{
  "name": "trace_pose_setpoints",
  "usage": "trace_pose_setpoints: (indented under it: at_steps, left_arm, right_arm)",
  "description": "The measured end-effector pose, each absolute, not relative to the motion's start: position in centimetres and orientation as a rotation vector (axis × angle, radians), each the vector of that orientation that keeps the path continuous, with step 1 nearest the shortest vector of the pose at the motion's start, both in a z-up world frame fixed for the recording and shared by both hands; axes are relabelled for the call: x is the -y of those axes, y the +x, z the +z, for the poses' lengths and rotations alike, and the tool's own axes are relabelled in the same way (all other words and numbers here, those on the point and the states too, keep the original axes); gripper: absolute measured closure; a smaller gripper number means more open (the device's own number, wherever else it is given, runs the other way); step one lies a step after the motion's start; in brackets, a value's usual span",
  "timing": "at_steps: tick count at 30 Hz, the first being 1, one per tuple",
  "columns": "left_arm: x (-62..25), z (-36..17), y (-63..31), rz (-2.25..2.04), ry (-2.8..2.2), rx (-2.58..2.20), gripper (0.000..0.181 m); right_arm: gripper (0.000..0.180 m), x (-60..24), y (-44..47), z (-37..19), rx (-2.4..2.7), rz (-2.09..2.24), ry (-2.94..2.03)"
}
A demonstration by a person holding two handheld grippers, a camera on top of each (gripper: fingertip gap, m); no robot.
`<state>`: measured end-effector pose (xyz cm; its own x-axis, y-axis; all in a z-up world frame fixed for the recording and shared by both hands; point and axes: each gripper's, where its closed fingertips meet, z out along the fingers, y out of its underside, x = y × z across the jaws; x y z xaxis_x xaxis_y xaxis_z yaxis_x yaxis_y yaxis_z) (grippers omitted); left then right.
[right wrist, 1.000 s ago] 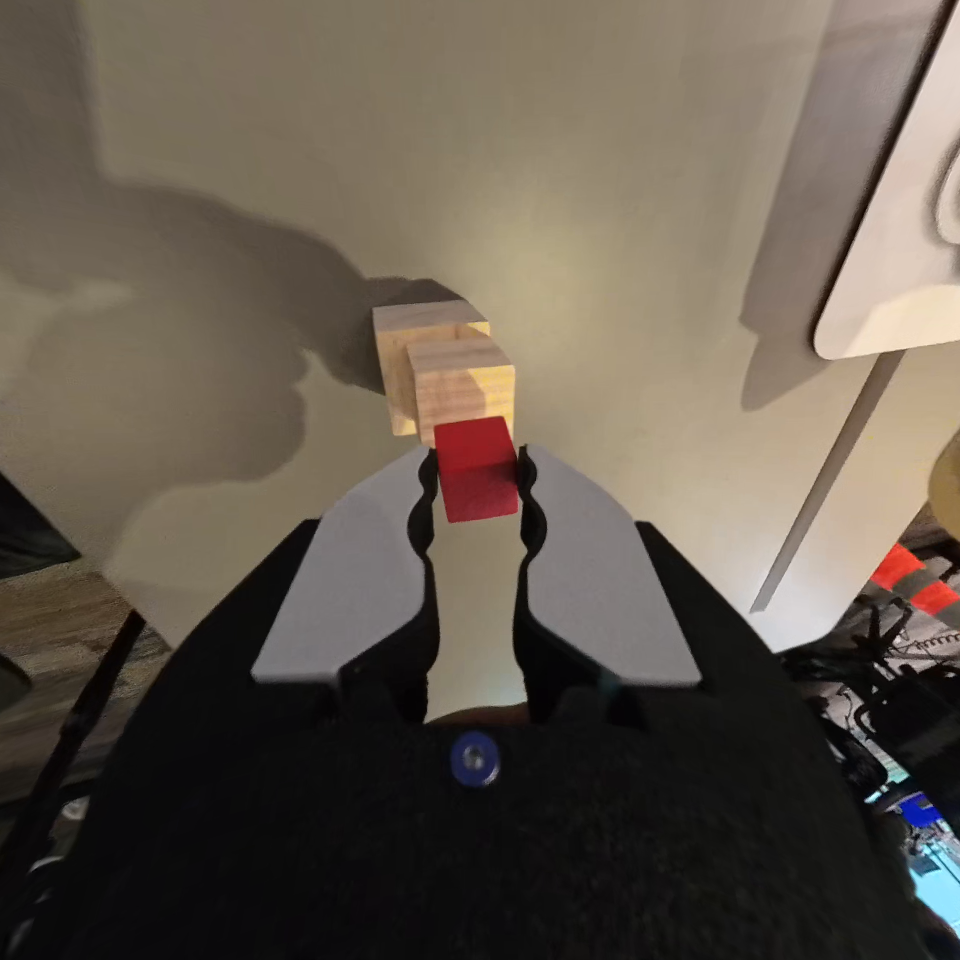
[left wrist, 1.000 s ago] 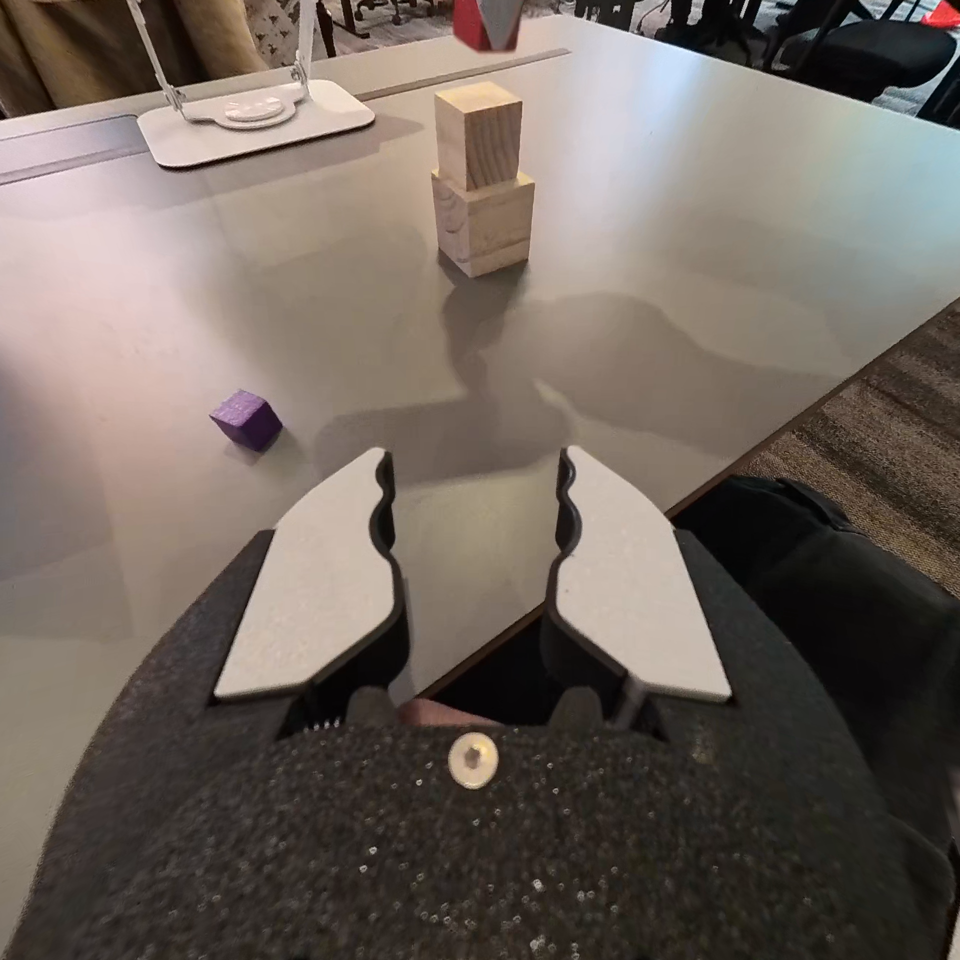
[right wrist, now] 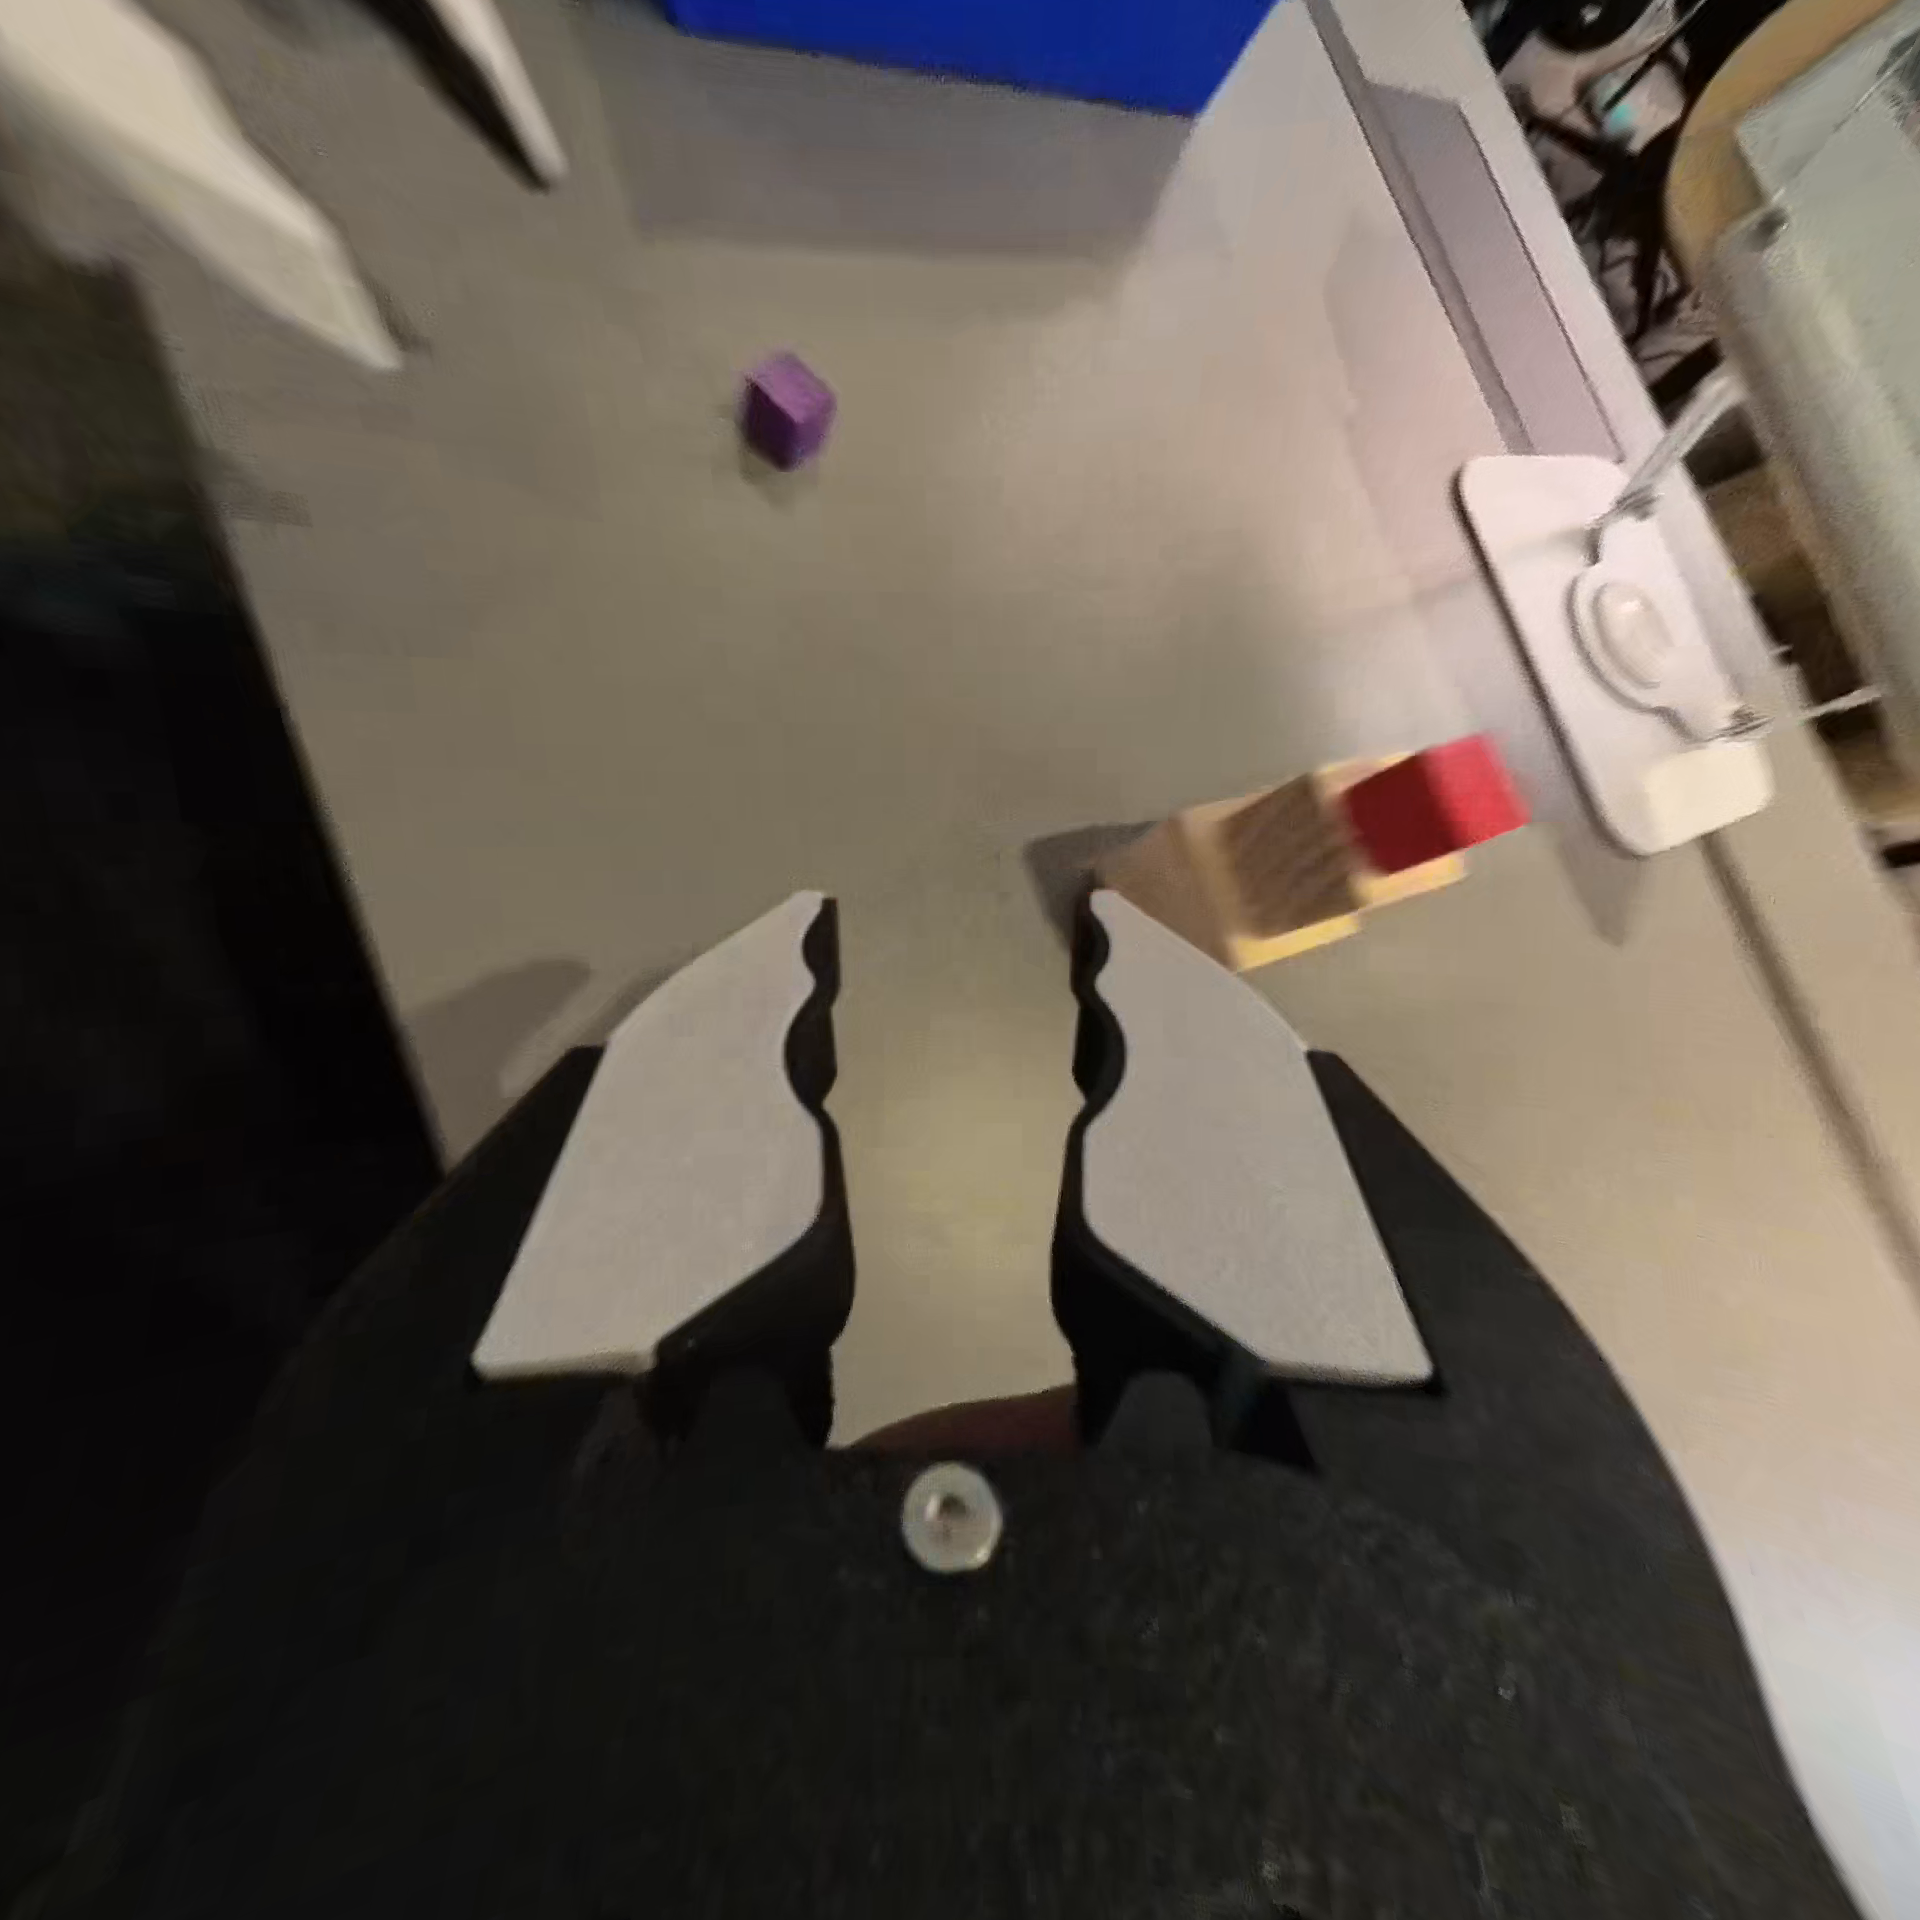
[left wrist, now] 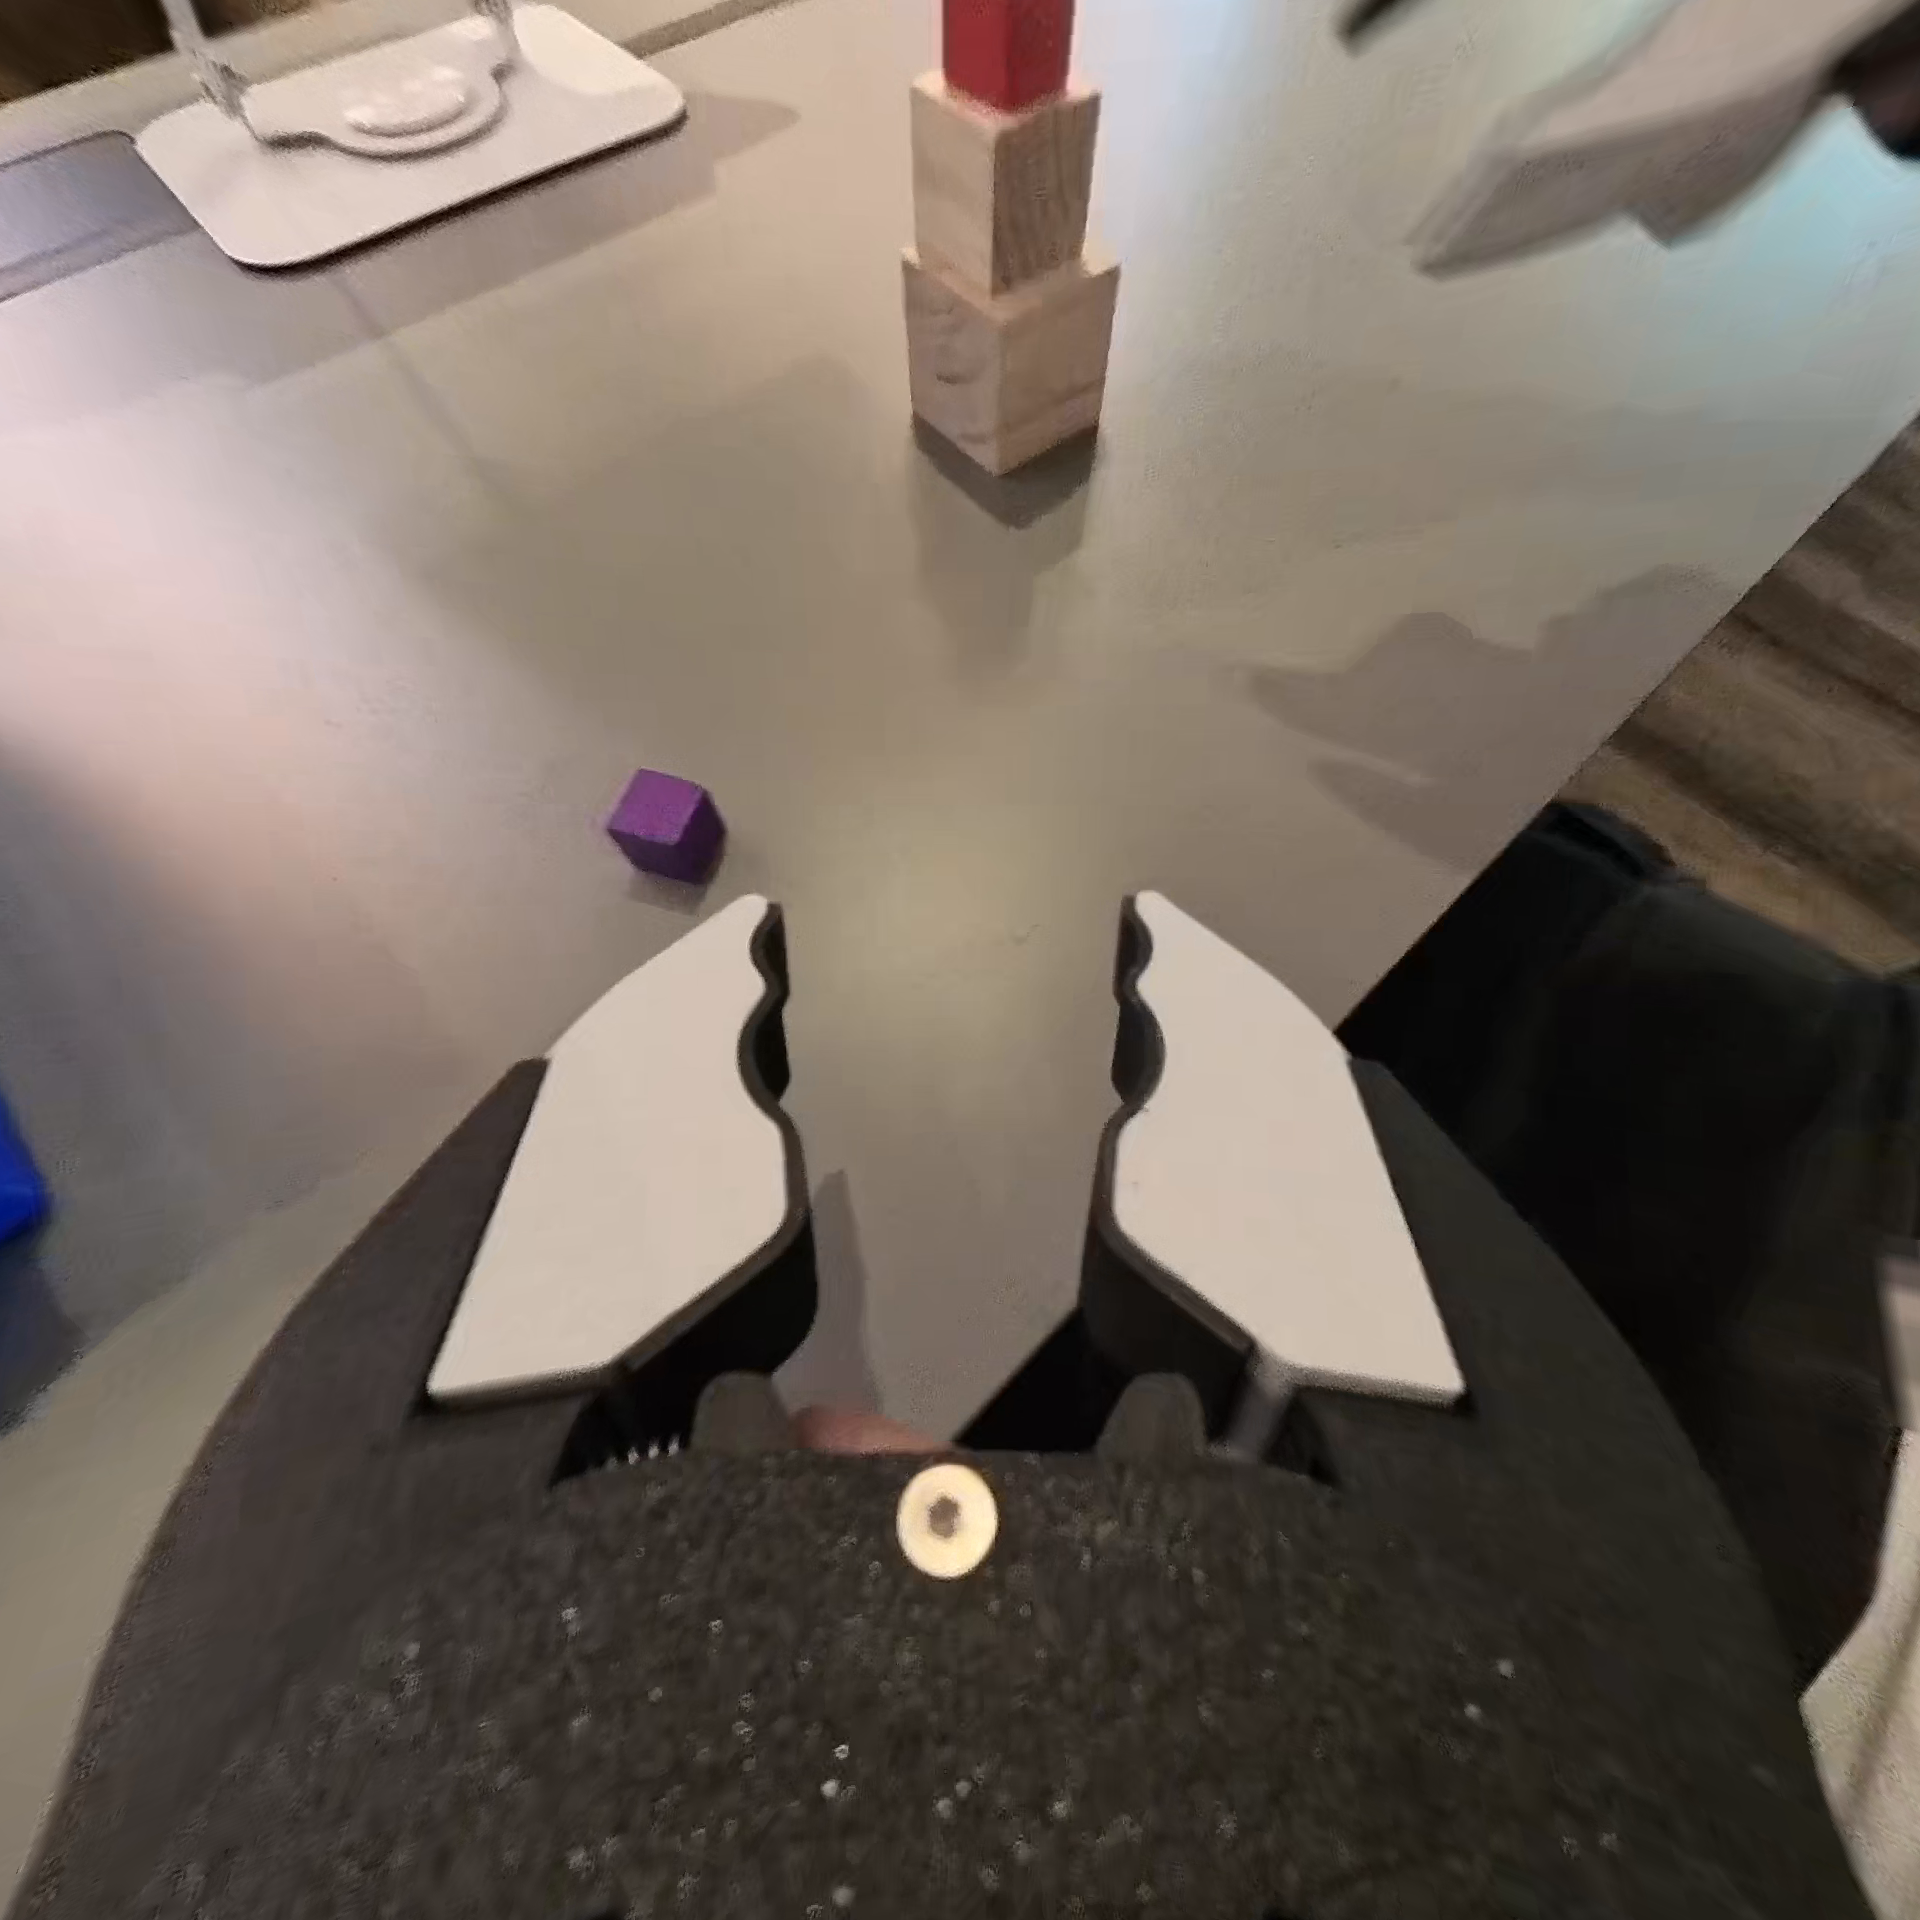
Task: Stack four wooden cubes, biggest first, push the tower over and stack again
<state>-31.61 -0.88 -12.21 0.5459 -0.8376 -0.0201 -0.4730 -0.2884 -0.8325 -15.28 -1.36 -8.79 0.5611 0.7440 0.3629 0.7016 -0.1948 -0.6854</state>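
wooden cubes are seen stacked three high on the grey surface (left wrist: 520, 582), with a fourth lying apart. taken from left to right in the left wrist view, a white flat stand base (left wrist: 416, 156) is found at the far left edge of the surface, and nearer the camera the small purple cube (left wrist: 665, 826) is set alone, just beyond the left finger of the left gripper (left wrist: 951, 925). that gripper is held spread above the surface, nothing between its fingers. further right and farther off, the tower is placed: the large pale cube (left wrist: 1003, 364) at the bottom, the medium pale cube (left wrist: 1003, 182) on top of it, and the red cube (left wrist: 1006, 52) on that, its top cut off by the frame. at the upper right, a blurred part of the right gripper (right wrist: 956, 914) is seen, clear of the tower.

in the right wrist view, the purple cube (right wrist: 788, 408) is shown at the upper left, well apart from the tower at the right, where the red cube (right wrist: 1439, 800) is nearest the stand base (right wrist: 1600, 644). the right gripper is held spread and empty, beside the tower's foot.
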Motion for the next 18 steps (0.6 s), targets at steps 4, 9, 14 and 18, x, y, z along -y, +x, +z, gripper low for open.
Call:
trace_pose_setpoints:
  at_steps: [4, 9, 14, 18]
  left_arm:
    - [-3.8, -13.5, -32.4, -0.333, -1.954, -1.234, 0.121]
    - [-7.6, -16.6, -32.2, -0.247, -1.992, -1.473, 0.124]
    - [-8.7, -18.0, -31.5, -0.340, -2.005, -1.542, 0.154]
    - [-8.3, -17.2, -30.6, -0.441, -1.983, -1.568, 0.160]
  right_arm:
    - [0.137, 6.2, -15.9, -12.0, 1.033, 0.264, -1.909]
    - [0.139, 10.1, -15.5, -13.4, 1.032, 0.352, -1.898]
    - [0.140, 11.5, -14.6, -13.3, 0.999, 0.420, -1.888]
    - [0.142, 11.4, -13.9, -13.6, 0.969, 0.450, -1.901]
